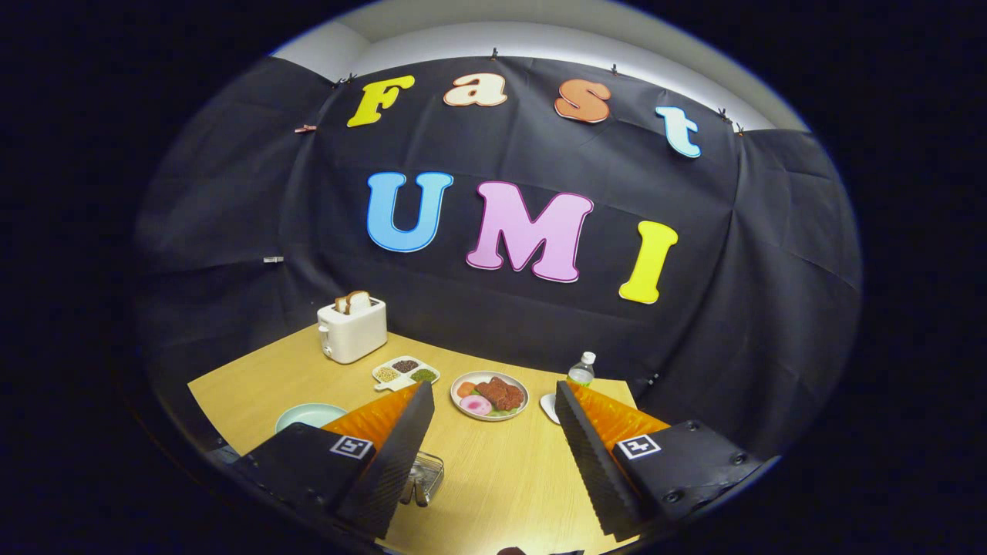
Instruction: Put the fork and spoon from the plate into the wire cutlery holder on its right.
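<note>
Gripper (493, 455) fingers apart above table (501, 478), gripping nothing. Wire cutlery holder (426, 476) beside left finger; pale plate (308, 415) farther left, partly hidden. Food plate (490, 395) beyond fingers.

- gripper (493, 462) fingers spread wide, nothing between them, bare table (493, 478) in the gap
- wire holder (422, 476) just beside left finger, partly hidden behind it, metal pieces in it, can't tell which
- pale plate (307, 416) left of left finger, partly covered
- food plate (490, 395) beyond the fingers, between the tips
- snack tray (405, 372) left of food plate, three compartments
- toaster (352, 329) with bread, far left corner
- bottle (582, 370) behind right fingertip, white dish (549, 406) touching that tip's edge
</note>
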Demonstrator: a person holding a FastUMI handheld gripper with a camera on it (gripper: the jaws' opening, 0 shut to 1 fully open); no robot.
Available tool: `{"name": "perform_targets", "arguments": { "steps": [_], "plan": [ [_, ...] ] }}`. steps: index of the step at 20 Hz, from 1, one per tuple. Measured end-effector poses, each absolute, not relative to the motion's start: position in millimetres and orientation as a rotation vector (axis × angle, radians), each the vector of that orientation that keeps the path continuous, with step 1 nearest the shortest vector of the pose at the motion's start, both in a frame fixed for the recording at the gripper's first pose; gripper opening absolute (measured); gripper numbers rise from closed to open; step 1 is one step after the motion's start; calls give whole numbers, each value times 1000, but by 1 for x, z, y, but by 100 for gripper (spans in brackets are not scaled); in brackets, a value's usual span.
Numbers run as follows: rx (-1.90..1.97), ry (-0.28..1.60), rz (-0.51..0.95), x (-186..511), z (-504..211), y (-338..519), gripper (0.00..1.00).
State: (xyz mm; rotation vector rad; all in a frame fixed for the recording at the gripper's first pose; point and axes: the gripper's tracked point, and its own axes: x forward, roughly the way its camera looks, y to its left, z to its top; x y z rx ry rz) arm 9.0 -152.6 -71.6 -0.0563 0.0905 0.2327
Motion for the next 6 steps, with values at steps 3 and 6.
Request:
{"name": "perform_targets", "arguments": {
  "steps": [3, 6],
  "plan": [
    [-42, 91, 235, 7, -73, -158, 99],
    [-36, 90, 231, 12, -71, -161, 98]
  ]
}}
